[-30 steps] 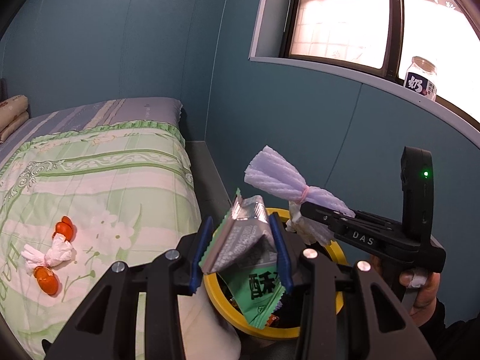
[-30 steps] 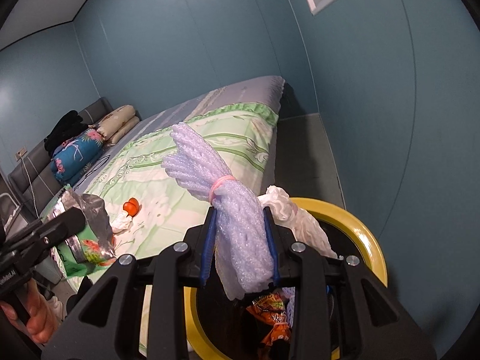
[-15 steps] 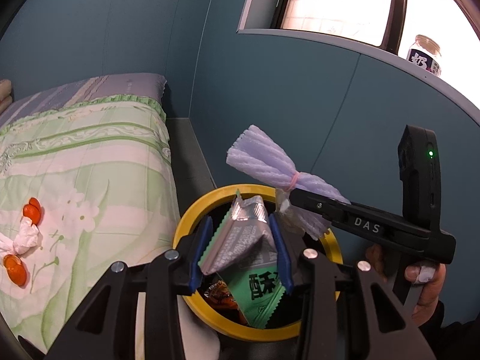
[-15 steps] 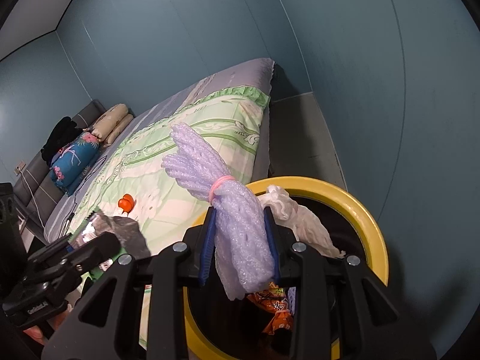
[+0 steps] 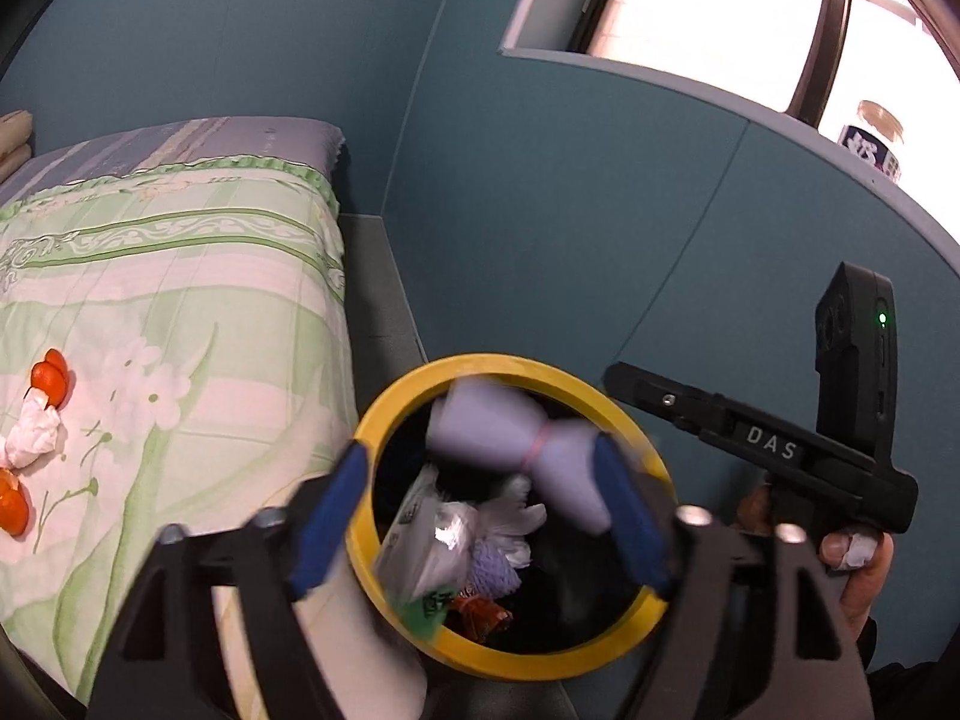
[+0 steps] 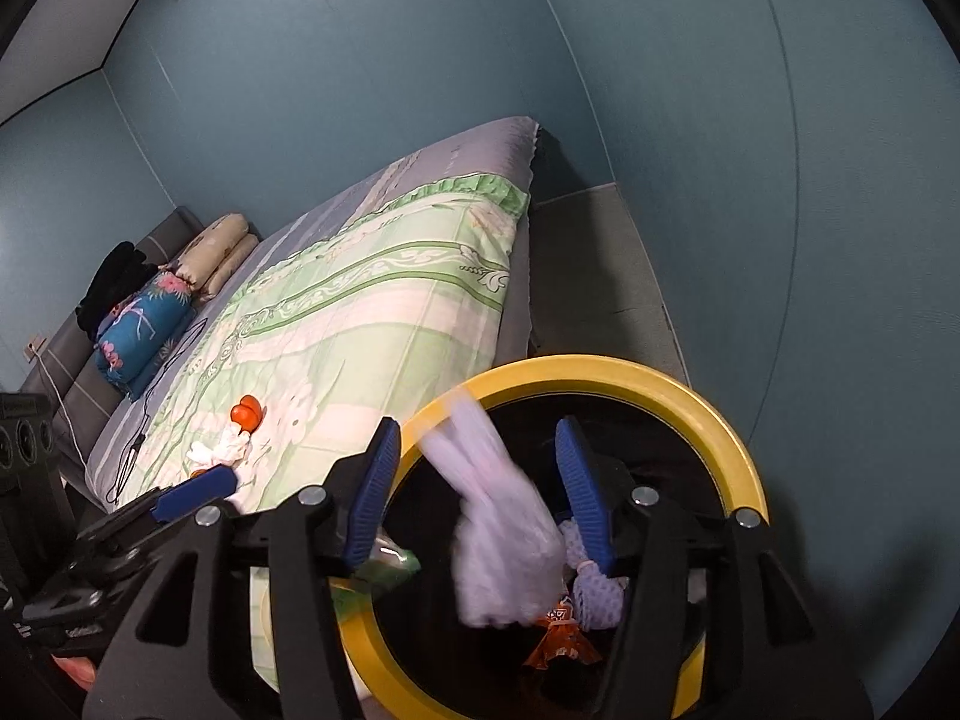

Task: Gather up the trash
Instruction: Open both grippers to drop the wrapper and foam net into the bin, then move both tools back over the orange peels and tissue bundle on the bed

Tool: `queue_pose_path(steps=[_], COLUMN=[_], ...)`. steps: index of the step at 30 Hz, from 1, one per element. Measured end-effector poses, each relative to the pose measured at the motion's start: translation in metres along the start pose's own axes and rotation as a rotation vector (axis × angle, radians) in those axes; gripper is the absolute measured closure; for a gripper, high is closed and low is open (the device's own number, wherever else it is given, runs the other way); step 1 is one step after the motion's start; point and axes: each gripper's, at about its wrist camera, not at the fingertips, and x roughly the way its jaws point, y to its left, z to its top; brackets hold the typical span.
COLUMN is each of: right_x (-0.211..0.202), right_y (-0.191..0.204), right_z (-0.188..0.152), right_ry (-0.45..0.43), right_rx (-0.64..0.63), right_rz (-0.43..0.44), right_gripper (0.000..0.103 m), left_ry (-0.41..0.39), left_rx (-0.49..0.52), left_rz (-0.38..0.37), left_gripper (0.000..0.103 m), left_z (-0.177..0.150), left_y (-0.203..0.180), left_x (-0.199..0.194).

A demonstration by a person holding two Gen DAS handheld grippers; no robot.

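Both jaws have just been opening; left hand-held gripper (image 5: 480, 522) gapes over the bin (image 5: 624, 642), wrapper (image 5: 420, 546) loose below; right hand-held gripper (image 6: 477, 495) apart, foam bundle (image 6: 504, 540) falling between its pads.

Green floral bedspread (image 6: 372, 324), blue flowered pillow (image 6: 144, 324), beige pillows (image 6: 219, 249), jar (image 5: 873, 141) on window ledge, teal walls (image 5: 540, 240)

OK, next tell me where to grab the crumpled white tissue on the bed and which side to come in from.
Grip the crumpled white tissue across its bunched middle, coming from above with the fingers straddling its narrow width. It lies loose on the bedspread with orange peel pieces close at both ends, so closing across the waist likely avoids them. The soft wad should compress easily.
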Motion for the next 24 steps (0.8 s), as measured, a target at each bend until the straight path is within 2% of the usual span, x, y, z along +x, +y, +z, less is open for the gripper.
queue_pose_path(steps=[4, 12, 14, 17, 19, 24], right_x=[-0.005, -0.011, -0.011, -0.006, -0.004, 0.010], right_y=[-0.002, 0.006, 0.010, 0.024, 0.033, 0.065], right_z=[0.002, 0.003, 0.004, 0.006, 0.007, 0.011], right_ry=[-0.017, -0.041, -0.042, -0.035, -0.033, -0.015], right_rx=[0.003, -0.024, -0.035, -0.066, -0.083, -0.132], right_rz=[-0.008, 0.012, 0.025, 0.058, 0.073, 0.120], right_gripper=[0.048, 0.043, 0.039, 0.037, 0.032, 0.029], left_ry=[-0.020, -0.067, -0.072, -0.085, -0.094, -0.127], left_rx=[-0.029, -0.068, -0.078, -0.098, -0.106, -0.135], left_rz=[0.012, 0.085, 0.108, 0.145, 0.166, 0.226], left_gripper=[0.017, 0.012, 0.012, 0.011, 0.011, 0.010], left_z=[0.003, 0.007, 0.008, 0.007, 0.007, 0.004], left_y=[0.010, 0.035, 0.043, 0.057, 0.067, 0.092], left_x=[-0.008, -0.029, -0.035, -0.045, -0.050, -0.071])
